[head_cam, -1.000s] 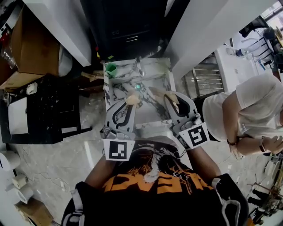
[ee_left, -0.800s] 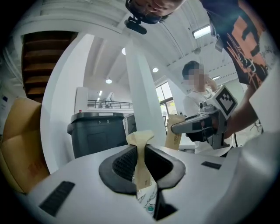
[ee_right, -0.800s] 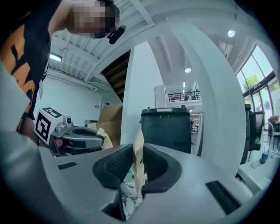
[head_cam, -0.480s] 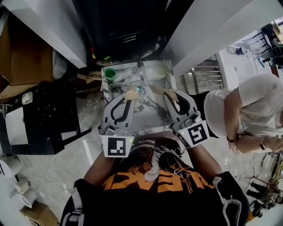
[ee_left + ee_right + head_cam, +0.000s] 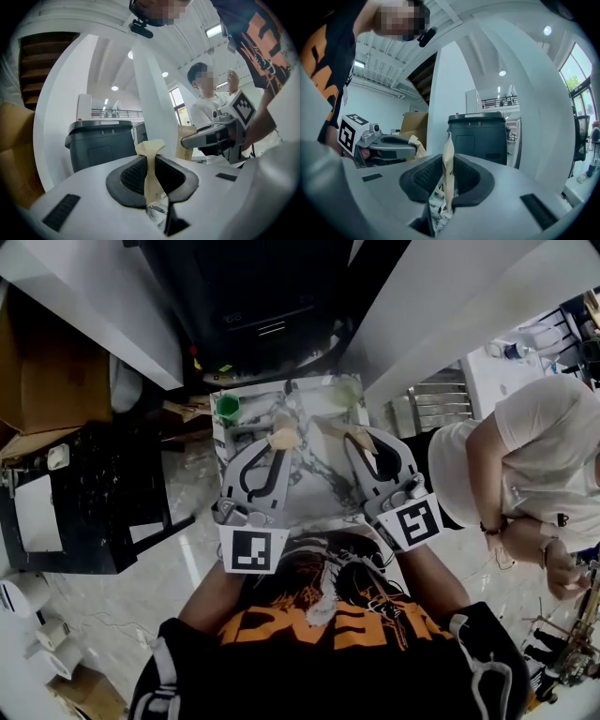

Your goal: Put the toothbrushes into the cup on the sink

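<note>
Sink: white marble-patterned sink with grey veins [image 5: 314, 486], seen from above, just ahead of the person's black shirt with orange print [image 5: 328, 624].
Cup: small round green cup [image 5: 227, 407], upright at the sink's far left corner; its inside is too small to read.
Left gripper: pale grey two-jaw gripper [image 5: 279, 442] over the sink, near the cup, to its right and closer to the person; jaws clamped on a wrapped toothbrush.
Left toothbrush: beige paper-wrapped toothbrush [image 5: 152, 173], pinched between the black ribbed pads, its crumpled end standing above them; apart from the cup.
Right gripper: matching pale grey gripper [image 5: 356, 439], farther right of the cup, side by side with the left gripper; jaws closed on a second wrapped toothbrush.
Right toothbrush: thin beige paper-wrapped toothbrush [image 5: 448, 180], held on edge between the pads, its end rising above them; well apart from the cup.
Bin: dark grey lidded plastic bin [image 5: 478, 133], past the cup, beyond the sink's far edge.
Bystander: person in a white shirt [image 5: 534, 451], well off to the right of the cup.
</note>
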{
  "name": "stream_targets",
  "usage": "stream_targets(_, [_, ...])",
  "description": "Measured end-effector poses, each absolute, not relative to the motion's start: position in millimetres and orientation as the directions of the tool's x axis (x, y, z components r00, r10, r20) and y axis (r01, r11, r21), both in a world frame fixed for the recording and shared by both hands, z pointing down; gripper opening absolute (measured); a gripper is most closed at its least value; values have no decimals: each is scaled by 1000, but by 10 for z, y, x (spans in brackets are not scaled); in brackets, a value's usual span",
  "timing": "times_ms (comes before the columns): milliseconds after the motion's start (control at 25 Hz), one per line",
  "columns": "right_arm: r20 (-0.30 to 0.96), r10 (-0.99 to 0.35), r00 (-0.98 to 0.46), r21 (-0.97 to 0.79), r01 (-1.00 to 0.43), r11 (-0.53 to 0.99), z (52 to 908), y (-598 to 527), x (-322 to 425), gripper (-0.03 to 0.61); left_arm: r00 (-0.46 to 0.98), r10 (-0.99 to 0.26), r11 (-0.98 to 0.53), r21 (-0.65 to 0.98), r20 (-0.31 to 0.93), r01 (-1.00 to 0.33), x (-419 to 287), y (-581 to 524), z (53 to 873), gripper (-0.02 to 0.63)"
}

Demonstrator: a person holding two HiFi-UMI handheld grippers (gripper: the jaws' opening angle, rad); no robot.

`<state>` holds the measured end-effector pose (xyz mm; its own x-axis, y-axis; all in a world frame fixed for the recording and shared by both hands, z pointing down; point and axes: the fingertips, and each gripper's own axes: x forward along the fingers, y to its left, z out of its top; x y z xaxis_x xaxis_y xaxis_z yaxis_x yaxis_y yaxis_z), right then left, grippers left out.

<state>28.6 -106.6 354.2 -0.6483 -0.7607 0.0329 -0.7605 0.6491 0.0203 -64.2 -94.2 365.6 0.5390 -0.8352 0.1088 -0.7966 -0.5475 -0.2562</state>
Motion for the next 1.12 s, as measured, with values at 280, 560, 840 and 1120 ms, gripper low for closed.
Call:
stream_targets(280, [31, -776, -631, 10, -776, 631, 3575, -1250, 557, 83, 557, -825, -563, -240, 99, -791, -347, -1149, 3655, 67])
stream_targets(560, [31, -786, -617, 18, -786, 618, 3670, -1492, 805, 83, 577, -813, -576, -252, 77, -778, -41, -1319, 3768, 67])
stream_targets(840, [60, -797, -601, 16, -798, 602, 3902, -1775, 1065, 83, 529, -846, -533, -133, 66, -836, 71, -1665, 4044, 67])
stream_targets(1120, [86, -797, -598, 45, -797, 603, 4225, -2121, 1207, 83, 519, -849, -528, -165, 101, -833, 153, -1886, 4211, 67])
